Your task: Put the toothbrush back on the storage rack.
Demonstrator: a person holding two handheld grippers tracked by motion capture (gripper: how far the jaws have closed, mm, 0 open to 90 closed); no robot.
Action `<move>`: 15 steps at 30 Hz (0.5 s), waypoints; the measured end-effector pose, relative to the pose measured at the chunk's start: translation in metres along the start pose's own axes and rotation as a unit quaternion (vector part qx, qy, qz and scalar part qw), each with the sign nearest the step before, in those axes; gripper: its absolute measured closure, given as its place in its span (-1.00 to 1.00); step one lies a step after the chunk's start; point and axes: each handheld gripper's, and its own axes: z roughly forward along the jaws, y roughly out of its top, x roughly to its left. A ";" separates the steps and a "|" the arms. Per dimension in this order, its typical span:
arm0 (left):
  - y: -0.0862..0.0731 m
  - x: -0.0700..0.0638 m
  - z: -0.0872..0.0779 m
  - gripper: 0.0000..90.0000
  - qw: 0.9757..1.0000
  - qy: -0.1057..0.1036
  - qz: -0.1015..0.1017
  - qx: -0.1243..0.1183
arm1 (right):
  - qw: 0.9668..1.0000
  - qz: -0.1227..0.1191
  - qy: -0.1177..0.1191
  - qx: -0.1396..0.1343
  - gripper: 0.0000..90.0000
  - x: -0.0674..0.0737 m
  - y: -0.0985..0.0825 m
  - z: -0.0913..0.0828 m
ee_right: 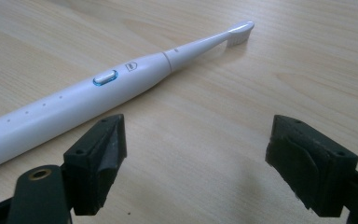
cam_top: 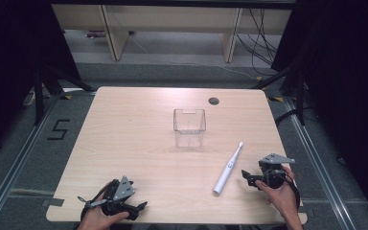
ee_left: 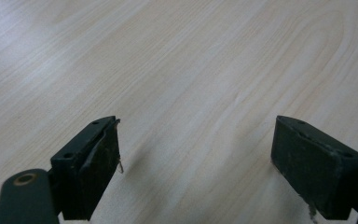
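**A round handle and a light cup: where this could slip**

My right claw [ee_right: 193, 154] hangs wide and empty, low over the table [cam_top: 124, 143] near the right front edge, with the toothbrush [ee_right: 74, 100] lying just to its left. My left claw [ee_left: 196, 163] is also wide with nothing in it, over bare wood at the near left corner

The handle is smooth and round, so I judge it can roll or squirt out if my pads [ee_right: 105, 163] close off-centre or only on the thin neck. Coming in too low could nudge it along the table before I have it. The clear cup [cam_top: 189, 127] stands well apart, farther back near the middle; it looks light, and a long brush knocking its rim could tip it

The toothbrush is white and slender, an electric kind with a blue-ringed button on a thick handle, tapering to a narrow neck and small bristle head. It lies flat and slanted, head pointing far and right, base toward me
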 end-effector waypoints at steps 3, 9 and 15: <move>0.000 0.000 0.000 -0.67 1.000 -0.001 0.001 0.001 | 1.000 -0.017 -0.001 -0.013 -0.55 0.000 0.001 0.001; 0.000 0.000 0.000 -0.67 1.000 0.002 -0.001 0.000 | 0.999 -0.022 0.000 -0.028 -0.58 0.005 0.006 0.003; -0.001 0.001 -0.001 -0.67 1.000 0.003 0.003 0.003 | 0.999 0.000 0.026 -0.047 -0.60 0.014 0.017 -0.002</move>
